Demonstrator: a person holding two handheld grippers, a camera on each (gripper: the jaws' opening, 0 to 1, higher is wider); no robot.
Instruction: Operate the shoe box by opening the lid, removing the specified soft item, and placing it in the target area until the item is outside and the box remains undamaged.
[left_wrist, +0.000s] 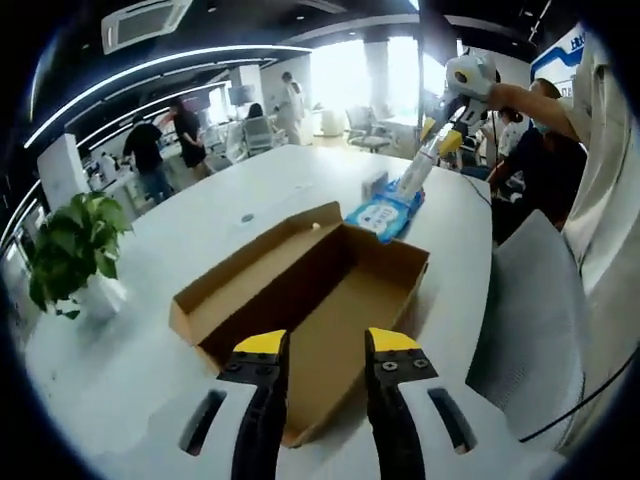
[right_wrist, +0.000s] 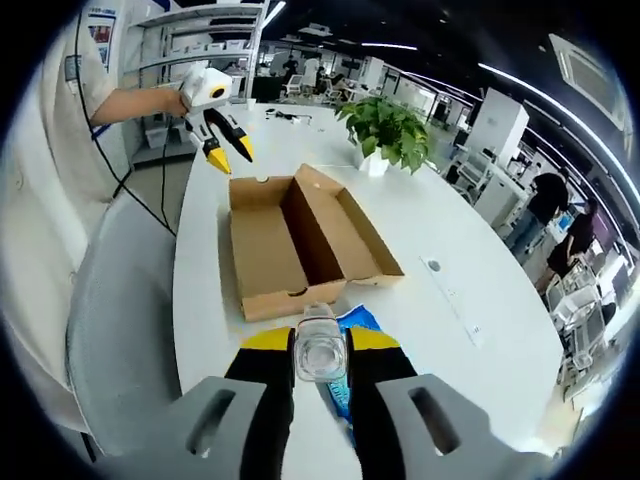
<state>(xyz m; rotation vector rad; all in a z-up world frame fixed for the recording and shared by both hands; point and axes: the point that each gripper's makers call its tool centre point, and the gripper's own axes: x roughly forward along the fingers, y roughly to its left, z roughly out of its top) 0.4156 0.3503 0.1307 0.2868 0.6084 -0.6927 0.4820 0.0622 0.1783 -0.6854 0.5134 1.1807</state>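
An open brown cardboard shoe box (left_wrist: 330, 285) lies on the white table (left_wrist: 250, 190), its lid folded flat to one side and its inside bare. My left gripper (left_wrist: 327, 345) hovers open over the box's near end. It is also seen held up and open by a hand beyond the box (right_wrist: 300, 240), as the left gripper (right_wrist: 232, 155). A soft blue wipes pack (left_wrist: 385, 215) touches the table just past the box's far end. My right gripper (left_wrist: 440, 138) is shut on its raised end. Between the right gripper's (right_wrist: 320, 340) jaws sits the blue pack (right_wrist: 352, 320).
A potted green plant (left_wrist: 75, 245) stands on the table beside the box, the same plant (right_wrist: 388, 128) at the far end. A grey chair (left_wrist: 535, 320) sits at the table edge. People stand in the office behind. A small round port (right_wrist: 433, 266) is set in the tabletop.
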